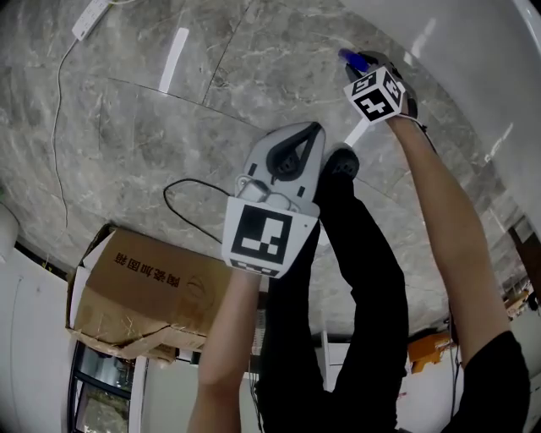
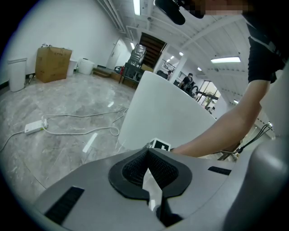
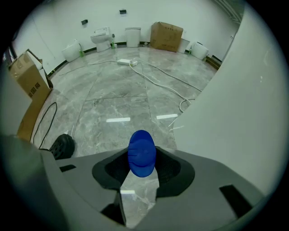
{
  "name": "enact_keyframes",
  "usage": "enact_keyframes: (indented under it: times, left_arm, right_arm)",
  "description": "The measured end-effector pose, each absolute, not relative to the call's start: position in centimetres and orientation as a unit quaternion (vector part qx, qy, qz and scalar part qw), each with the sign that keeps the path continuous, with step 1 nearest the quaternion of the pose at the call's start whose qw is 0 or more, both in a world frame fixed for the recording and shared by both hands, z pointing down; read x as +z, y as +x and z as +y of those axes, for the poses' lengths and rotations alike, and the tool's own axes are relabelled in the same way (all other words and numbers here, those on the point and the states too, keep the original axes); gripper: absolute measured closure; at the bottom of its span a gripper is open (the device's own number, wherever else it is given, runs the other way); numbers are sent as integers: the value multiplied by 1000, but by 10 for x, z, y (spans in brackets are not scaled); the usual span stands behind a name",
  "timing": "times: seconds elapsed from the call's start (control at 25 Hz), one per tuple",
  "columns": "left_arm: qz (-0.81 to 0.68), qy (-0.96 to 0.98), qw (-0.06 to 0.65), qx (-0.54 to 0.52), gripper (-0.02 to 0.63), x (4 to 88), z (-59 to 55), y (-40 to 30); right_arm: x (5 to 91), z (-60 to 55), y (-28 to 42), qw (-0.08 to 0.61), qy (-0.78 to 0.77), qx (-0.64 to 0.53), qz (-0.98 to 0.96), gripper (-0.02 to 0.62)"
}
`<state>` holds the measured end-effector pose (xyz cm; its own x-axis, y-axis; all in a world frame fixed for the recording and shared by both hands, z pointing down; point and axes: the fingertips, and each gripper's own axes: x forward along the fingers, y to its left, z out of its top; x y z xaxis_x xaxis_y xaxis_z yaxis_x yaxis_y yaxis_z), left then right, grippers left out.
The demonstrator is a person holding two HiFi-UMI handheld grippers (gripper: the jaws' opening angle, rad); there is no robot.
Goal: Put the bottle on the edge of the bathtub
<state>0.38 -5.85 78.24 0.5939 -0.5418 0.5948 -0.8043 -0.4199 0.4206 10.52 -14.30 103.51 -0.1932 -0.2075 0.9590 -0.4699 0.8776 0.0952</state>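
Only the blue cap of the bottle (image 3: 142,153) shows in the right gripper view, pinched between the dark pads. My right gripper (image 3: 142,169) is shut on it. In the head view the same bottle (image 1: 352,59) pokes out beyond the right gripper (image 1: 365,71), low over the grey marble floor and close to the white bathtub (image 1: 473,59). The tub's outer wall (image 3: 235,99) fills the right of the right gripper view. My left gripper (image 1: 313,131) hangs mid-frame, shut with nothing in it (image 2: 146,152), facing the tub wall (image 2: 167,113).
A cardboard box (image 1: 144,292) stands at the lower left, with a black cable (image 1: 182,207) looping beside it. A white power strip (image 1: 89,19) and its cord lie at the top left. The person's black shoe (image 1: 341,161) and leg are below the grippers.
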Motion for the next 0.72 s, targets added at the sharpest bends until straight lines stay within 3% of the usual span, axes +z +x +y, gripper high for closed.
enact_keyframes:
  times: [0.72]
  left_arm:
    - [-401, 830, 335, 194, 595, 780, -60, 7]
  right_arm:
    - [1056, -140, 117, 626, 213, 101, -743, 443]
